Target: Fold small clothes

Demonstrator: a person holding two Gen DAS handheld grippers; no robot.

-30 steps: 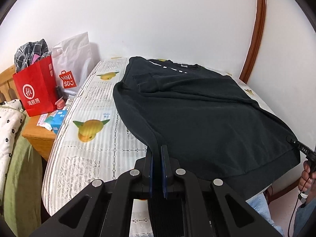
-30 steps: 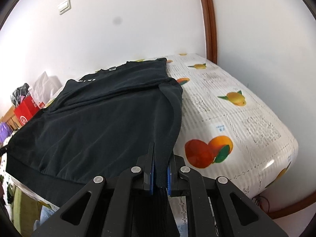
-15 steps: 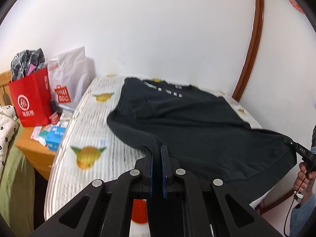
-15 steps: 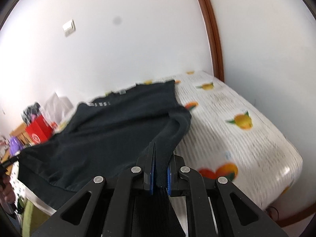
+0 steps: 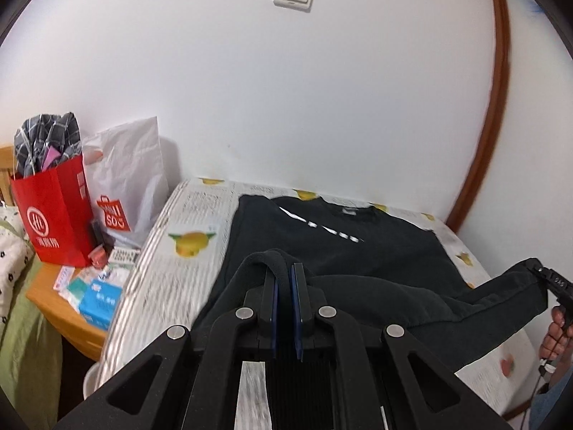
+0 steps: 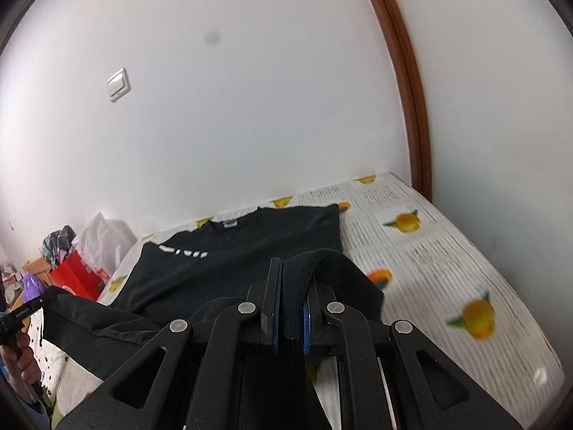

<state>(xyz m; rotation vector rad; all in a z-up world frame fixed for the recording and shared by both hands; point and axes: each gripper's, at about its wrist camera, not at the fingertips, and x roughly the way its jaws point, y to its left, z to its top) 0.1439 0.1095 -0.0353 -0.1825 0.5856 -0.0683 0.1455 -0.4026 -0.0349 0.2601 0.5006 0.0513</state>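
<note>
Only the left view shows the wooden side table with the red bag at nine o'clock. The black sweatshirt lies on the bed, its near hem lifted. The left gripper and right gripper each point slightly downward, clamped on that hem.

surface: bed, fruit-print cover | on it: black sweatshirt

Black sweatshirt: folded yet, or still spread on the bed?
Partly folded: the black sweatshirt has its hem lifted, pinched by the left gripper and right gripper; its collar end lies flat.
</note>
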